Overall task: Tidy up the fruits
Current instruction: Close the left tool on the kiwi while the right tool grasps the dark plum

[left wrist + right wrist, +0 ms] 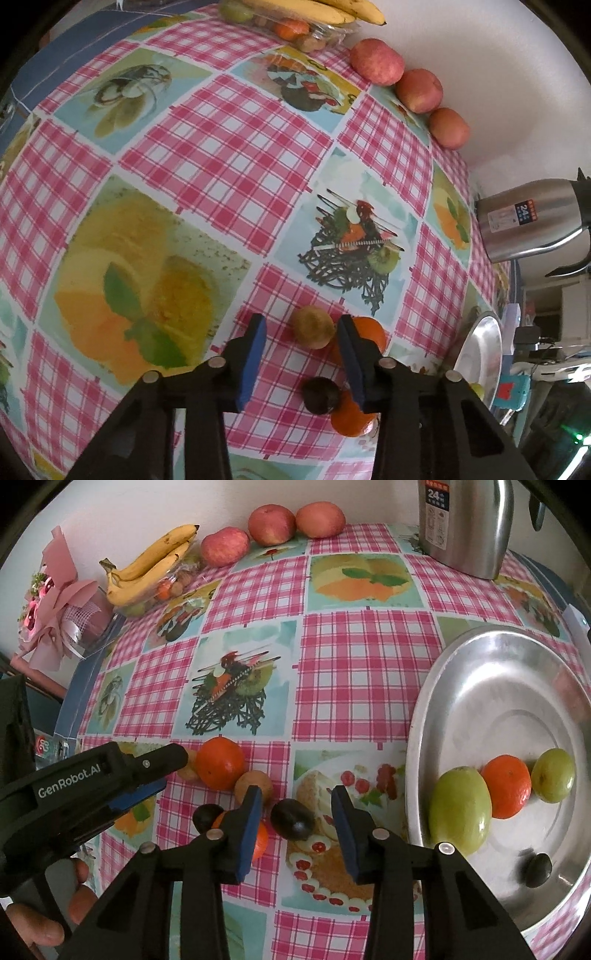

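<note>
In the left wrist view my left gripper (pixel 301 325) points down at the checked tablecloth with its jaws apart. A small tan fruit (pixel 313 326) lies between the blue pads (pixel 255 354), close to the right pad and clear of the left one. A dark plum (pixel 320 395) and two oranges (pixel 369 334) (pixel 351 417) lie beside it. My right gripper (pixel 296 794) straddles another dark plum (pixel 293 823) with a gap on each side. The steel plate (pixel 480 664) on the right holds two green fruits (pixel 460 808), an orange (pixel 506 792) and a plum (pixel 537 866).
Three apples (pixel 271 524) and bananas (pixel 147 568) on a clear box line the far edge by the wall. A steel jug (pixel 465 524) stands at the back right and a pink bouquet (pixel 55 602) at the left. A hand (pixel 37 930) holds the left gripper (pixel 162 771).
</note>
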`<state>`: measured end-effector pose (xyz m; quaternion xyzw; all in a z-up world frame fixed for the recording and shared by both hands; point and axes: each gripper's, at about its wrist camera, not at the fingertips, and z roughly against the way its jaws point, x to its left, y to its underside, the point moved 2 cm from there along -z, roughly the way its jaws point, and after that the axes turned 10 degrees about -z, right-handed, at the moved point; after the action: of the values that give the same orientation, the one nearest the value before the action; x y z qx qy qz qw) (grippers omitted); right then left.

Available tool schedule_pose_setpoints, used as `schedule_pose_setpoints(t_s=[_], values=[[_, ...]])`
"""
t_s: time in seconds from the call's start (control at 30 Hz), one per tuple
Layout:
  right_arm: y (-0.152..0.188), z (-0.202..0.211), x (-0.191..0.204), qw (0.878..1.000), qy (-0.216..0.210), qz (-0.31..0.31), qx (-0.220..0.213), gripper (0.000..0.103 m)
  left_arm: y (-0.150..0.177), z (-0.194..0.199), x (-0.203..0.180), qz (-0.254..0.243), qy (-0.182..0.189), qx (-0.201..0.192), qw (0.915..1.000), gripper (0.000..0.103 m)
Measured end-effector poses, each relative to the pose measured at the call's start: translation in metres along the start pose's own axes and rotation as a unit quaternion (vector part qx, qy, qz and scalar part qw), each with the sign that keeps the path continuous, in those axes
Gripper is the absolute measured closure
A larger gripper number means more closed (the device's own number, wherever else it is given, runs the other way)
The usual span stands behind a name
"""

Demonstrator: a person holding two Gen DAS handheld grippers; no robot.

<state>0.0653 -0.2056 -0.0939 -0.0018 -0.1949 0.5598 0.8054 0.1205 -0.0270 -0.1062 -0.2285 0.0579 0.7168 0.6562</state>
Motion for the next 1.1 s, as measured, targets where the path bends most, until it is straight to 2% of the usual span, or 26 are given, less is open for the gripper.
schedule_pose_setpoints(t_s=[0.07,0.17,0.37,0.47,0.9,1.1], values=[[0.0,0.0,-0.001,1.0,-0.002,-0.002,0.001,0.063,0.0,-0.001,0.0,0.002,0.004,0.0,1.0,0.068],[0.0,0.001,-0.001,1.0,-0.002,-0.004,0.002,0.063,-0.001,0.0,-0.001,0.001,0.01,-0.005,0.9999,0.08],[0.001,-0.003,0.001,1.0,-0.002,-0.001,0.011,0.063,-0.003,0.006,-0.004,-0.004,0.002,-0.012,0.9999,0.081],[0.002,-0.003,0.001,1.0,-0.004,-0.001,0.014,0.073,-0.004,0.012,-0.003,-0.002,0.001,-0.018,0.9998,0.081],[0.004,-0.005,-0.001,1.0,-0.014,-0.008,0.026,0.073,-0.004,0.026,0.001,0.007,0.005,-0.033,0.9994,0.081],[0.004,-0.006,-0.002,0.999,-0.019,-0.013,0.026,0.078,-0.003,0.028,0.002,0.009,0.004,-0.035,0.9993,0.081]])
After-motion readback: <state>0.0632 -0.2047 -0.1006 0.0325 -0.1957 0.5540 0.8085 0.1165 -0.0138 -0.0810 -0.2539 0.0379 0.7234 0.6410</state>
